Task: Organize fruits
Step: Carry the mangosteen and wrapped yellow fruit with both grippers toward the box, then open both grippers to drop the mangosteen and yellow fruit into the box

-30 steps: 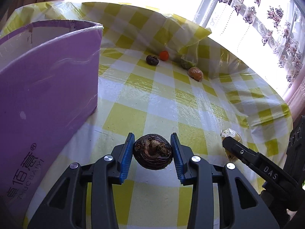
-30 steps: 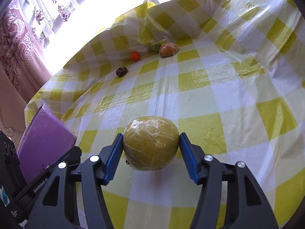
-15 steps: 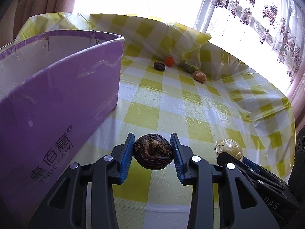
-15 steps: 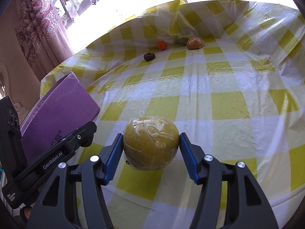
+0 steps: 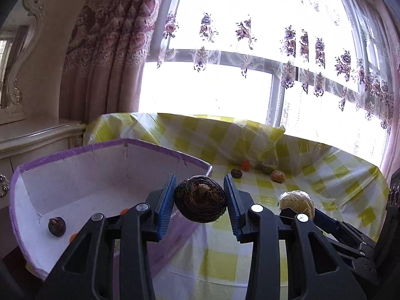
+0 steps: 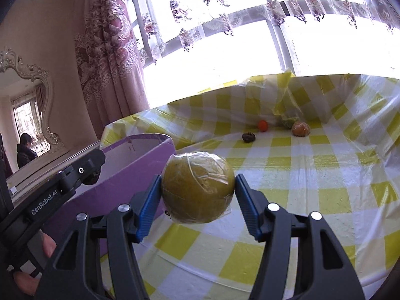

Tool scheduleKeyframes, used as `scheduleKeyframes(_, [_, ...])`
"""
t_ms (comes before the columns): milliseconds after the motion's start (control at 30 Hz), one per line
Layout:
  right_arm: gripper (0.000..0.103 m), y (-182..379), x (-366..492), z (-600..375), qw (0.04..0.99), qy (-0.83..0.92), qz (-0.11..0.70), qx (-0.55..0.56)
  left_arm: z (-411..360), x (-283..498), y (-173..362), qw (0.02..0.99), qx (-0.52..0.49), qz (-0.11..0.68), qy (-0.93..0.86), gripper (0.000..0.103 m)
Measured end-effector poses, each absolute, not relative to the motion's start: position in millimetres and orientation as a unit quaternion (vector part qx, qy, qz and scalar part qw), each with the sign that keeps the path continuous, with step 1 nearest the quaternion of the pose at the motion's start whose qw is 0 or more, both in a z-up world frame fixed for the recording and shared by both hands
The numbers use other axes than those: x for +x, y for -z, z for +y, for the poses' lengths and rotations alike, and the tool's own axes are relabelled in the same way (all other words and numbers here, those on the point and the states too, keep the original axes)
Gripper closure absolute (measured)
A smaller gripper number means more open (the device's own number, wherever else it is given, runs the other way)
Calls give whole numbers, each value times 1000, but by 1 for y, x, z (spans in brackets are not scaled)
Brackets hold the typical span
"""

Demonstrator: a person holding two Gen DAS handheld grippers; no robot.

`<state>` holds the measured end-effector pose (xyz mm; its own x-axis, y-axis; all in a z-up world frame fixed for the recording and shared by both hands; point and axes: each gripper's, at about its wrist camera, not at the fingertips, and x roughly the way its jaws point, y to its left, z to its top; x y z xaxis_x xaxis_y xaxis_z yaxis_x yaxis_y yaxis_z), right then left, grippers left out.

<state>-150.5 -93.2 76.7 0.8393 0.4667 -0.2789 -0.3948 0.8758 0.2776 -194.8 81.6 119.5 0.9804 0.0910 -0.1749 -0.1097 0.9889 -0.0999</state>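
Observation:
My left gripper (image 5: 200,201) is shut on a dark brown round fruit (image 5: 200,201) and holds it in the air at the right rim of the purple box (image 5: 75,175). Inside the box lie a small dark fruit (image 5: 57,227) and small orange fruits (image 5: 123,210). My right gripper (image 6: 197,190) is shut on a plastic-wrapped yellow-green fruit (image 6: 197,187) above the yellow checked table, right of the box (image 6: 140,160). The wrapped fruit also shows in the left wrist view (image 5: 297,201). The left gripper shows at the left of the right wrist view (image 6: 75,175).
At the table's far side lie a small dark fruit (image 6: 248,137), a small orange fruit (image 6: 262,125), a wrapped orange fruit (image 6: 300,128) and a greenish one (image 6: 287,122). The tablecloth (image 6: 325,175) folds up along the back. A window and curtains stand behind.
Both grippers have lifted and tilted up with their fruits. The left one has moved to the box's rim, so the inside of the box now shows.

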Motion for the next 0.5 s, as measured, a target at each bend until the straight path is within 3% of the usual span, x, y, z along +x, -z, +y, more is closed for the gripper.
scheduleKeyframes(167, [43, -106, -152, -51, 951, -273, 132, 68, 103, -229, -150, 993, -34, 12, -116, 66])
scheduleKeyframes(500, [43, -145, -137, 43, 933, -342, 113, 4, 177, -230, -167, 971, -51, 5, -233, 66])
